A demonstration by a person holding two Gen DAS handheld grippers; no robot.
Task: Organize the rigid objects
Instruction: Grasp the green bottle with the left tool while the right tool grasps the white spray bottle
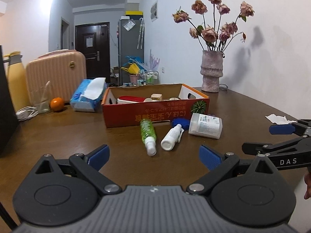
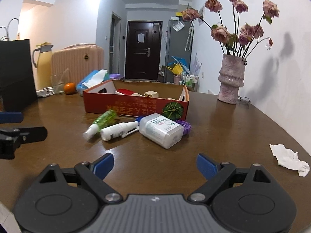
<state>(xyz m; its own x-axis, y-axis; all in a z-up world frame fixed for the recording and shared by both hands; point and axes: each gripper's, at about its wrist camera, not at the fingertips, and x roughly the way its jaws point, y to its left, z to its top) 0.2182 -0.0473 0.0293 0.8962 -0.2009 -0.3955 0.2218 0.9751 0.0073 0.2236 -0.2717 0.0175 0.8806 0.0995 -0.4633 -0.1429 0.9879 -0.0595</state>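
On the brown table lie a green spray bottle [image 1: 148, 134] [image 2: 102, 121], a small white bottle [image 1: 172, 136] [image 2: 118, 130] and a wider white container [image 1: 205, 125] [image 2: 162, 130], all on their sides in front of an orange cardboard box [image 1: 155, 114] [image 2: 136, 107]. A blue lid [image 1: 180, 122] and a purple lid [image 2: 185, 126] rest by the container. The box holds a red-and-white item and small pieces. My left gripper [image 1: 153, 158] is open, short of the bottles, with nothing between its fingers. My right gripper [image 2: 155, 164] is open too, short of the container.
A vase of dried roses [image 1: 211, 71] [image 2: 231, 79] stands at the back right. Crumpled tissue [image 2: 289, 159] lies on the right. At the back left are a tissue pack [image 1: 88, 95], an orange [image 1: 57, 104], a glass, a yellow jug, a pink suitcase [image 1: 56, 75] and a black bag [image 2: 15, 73].
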